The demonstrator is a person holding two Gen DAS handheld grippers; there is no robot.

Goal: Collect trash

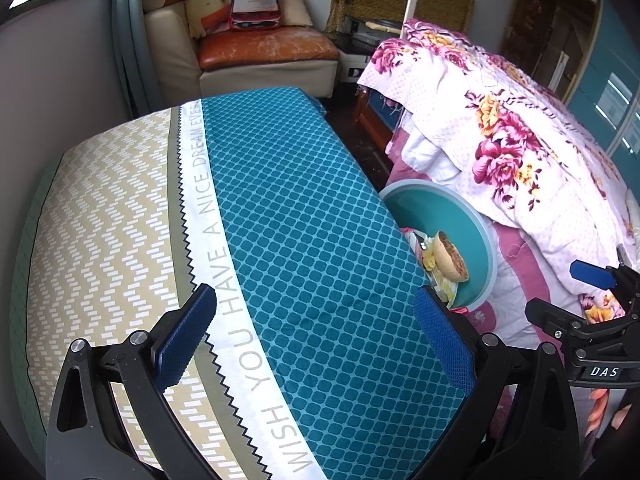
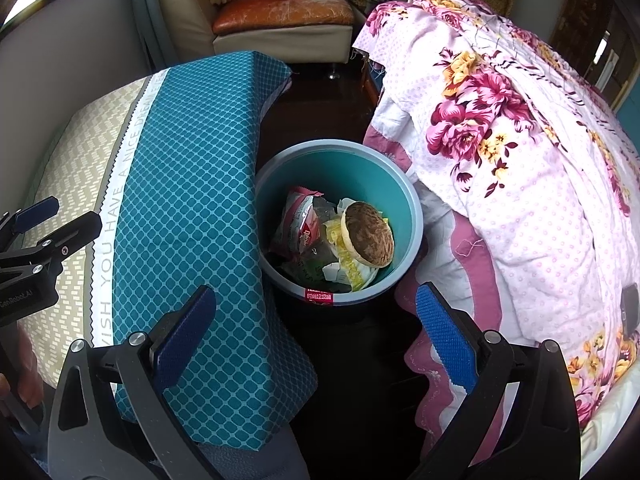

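**Trash Collection: Bin Loaded, Both Claws Empty**

Between the cloth-covered desk [image 2: 192,184] and the bed, a teal bin [image 2: 404,200] stands on the dark floor. It holds the trash seen in these views: a red and white snack wrapper [image 2: 302,220], a round paper cup [image 2: 368,240] lying on its side, and yellow and white crumpled paper [image 2: 352,268] beneath the cup. All of it sits inside the bin's wall, nothing hanging over the rim.

The right claw [image 2: 316,344] hangs above the floor just short of the bin, its two blue pads spread wide with nothing between them. The left claw [image 1: 316,340] is over the desk top, likewise spread apart and carrying nothing; only the patterned cloth shows between its pads.

Desk surface: as far as both views reach, no wrappers, cups or scraps lie on the cloth. The flowered quilt [image 2: 520,160] on the bed shows no loose litter either, though its folds could hide small items. A small dark object [image 2: 630,304] sits at the quilt's far right edge; it cannot be identified.

Assessment: the task appears at or near its end. Trash is deposited, both claws are free, and no outstanding item is visible. Areas outside the frames, the floor behind the bin and under the desk cannot be checked.
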